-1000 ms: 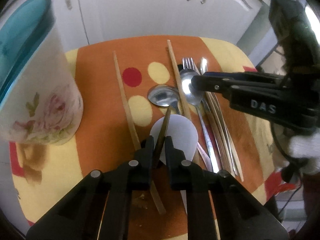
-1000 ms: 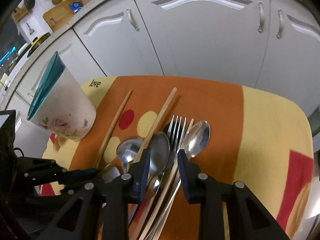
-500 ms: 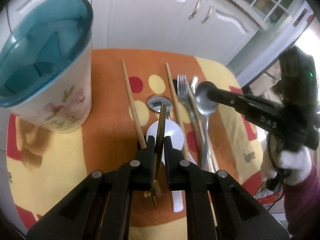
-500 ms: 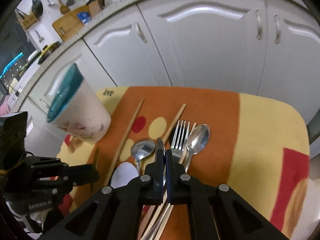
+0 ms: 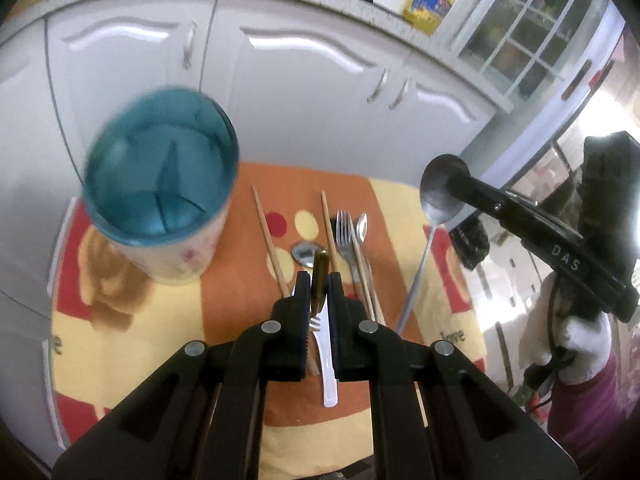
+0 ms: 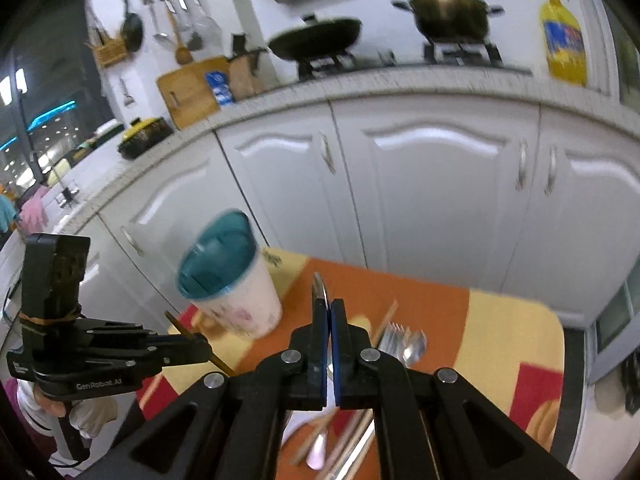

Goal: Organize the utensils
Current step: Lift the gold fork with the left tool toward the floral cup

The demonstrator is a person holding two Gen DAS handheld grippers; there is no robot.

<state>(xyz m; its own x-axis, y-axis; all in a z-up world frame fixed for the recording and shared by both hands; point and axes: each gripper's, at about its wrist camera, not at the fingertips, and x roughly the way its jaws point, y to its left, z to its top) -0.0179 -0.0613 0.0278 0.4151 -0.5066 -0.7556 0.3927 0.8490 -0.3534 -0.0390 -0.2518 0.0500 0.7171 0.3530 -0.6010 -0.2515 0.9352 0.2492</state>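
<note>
Orange-yellow mat [image 5: 236, 344] under utensils | white cabinets [image 6: 440, 200] behind | stove pots [image 6: 448, 16]

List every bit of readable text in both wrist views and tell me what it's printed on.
"DAS" - on the right gripper body, seen in the left wrist view.
"GenRobot.AI" - on the left gripper body, seen in the right wrist view.
"love" - on the tablecloth, near its right edge.
Yellow oil bottle label: blurred, unreadable.
Blue card by the cutting board: too small to read.
</note>
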